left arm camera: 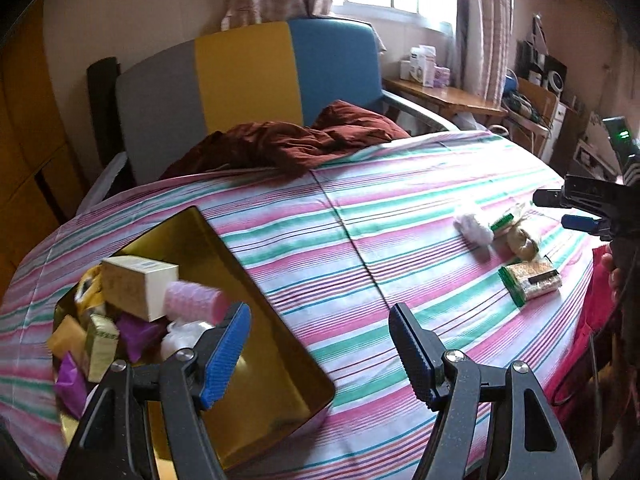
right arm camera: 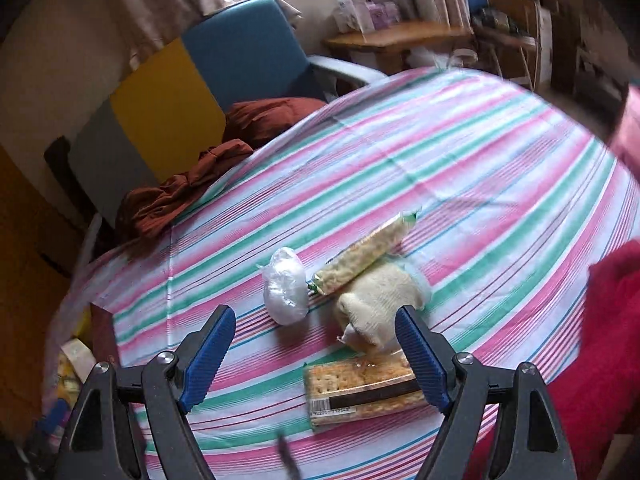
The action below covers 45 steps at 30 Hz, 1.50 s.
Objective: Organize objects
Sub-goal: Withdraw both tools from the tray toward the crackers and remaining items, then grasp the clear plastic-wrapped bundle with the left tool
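Your right gripper (right arm camera: 316, 354) stood spread, its blue ribbed pads pinching nothing, tilted down over the striped pink, green and white cloth (right arm camera: 460, 168) that covered the table. Directly between and just below the jaws lay the flat clear-wrapped pack of square crackers (right arm camera: 360, 390), barcode end toward you, with the right pad overlapping its far corner in the view. Just beyond it sat the lumpy cream-coloured bag (right arm camera: 380, 296), and resting partly on that, the long slim clear sleeve of crackers (right arm camera: 366, 250) with a green end; beside them, the crumpled clear plastic bag (right arm camera: 286, 286). Your left gripper (left arm camera: 320, 346) was likewise spread and empty, hanging over the cloth at the edge of the shiny gold rectangular tin (left arm camera: 256, 280), well apart from the loose items. That tin already held a cream cardboard box (left arm camera: 138, 286), a pink cylindrical hair roller (left arm camera: 192, 302) and several small packets, so the job looked partly done. The likely step was to collect the flat cracker pack first. To do it well, you would have squared the pads across its short sides, come down until they straddled the wrapper, and closed gently, since crackers crush and the film slips. You would have kept clear of the cream bag touching its far edge.
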Each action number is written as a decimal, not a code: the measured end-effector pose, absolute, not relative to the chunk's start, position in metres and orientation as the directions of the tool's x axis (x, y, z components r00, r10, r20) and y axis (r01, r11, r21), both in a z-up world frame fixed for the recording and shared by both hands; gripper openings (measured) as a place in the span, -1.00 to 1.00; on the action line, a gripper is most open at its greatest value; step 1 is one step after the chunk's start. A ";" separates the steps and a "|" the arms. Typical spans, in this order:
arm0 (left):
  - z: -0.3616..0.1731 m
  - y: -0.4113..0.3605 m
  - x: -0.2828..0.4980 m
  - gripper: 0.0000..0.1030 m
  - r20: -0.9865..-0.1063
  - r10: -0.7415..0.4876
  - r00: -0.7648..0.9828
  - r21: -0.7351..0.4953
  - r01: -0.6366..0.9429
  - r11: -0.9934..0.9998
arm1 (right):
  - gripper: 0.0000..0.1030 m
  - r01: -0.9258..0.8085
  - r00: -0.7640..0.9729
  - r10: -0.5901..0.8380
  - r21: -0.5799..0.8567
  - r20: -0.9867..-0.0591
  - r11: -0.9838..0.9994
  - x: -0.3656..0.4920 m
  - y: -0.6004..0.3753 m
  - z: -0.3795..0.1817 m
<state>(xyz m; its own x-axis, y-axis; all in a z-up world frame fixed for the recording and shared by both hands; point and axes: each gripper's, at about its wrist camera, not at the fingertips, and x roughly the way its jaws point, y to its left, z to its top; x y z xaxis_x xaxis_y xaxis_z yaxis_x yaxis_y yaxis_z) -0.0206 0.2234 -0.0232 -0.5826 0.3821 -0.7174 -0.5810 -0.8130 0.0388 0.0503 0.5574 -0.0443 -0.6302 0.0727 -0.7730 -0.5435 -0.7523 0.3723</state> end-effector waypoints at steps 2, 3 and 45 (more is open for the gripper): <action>-0.025 0.233 -0.021 0.40 -0.724 0.387 -0.571 0.040 -0.595 -0.803 | 0.62 -0.549 -0.646 0.056 0.412 -0.761 -0.727 0.053 0.565 -0.047; -0.027 0.239 -0.022 0.40 -0.727 0.388 -0.566 0.042 -0.601 -0.798 | 0.62 -0.550 -0.652 0.050 0.426 -0.757 -0.719 0.054 0.567 -0.048; -0.090 0.466 -0.096 0.40 -0.817 0.522 -0.246 -0.215 -0.710 -0.670 | 0.68 -0.501 -0.807 -0.025 0.705 -0.591 -0.502 0.079 0.607 -0.064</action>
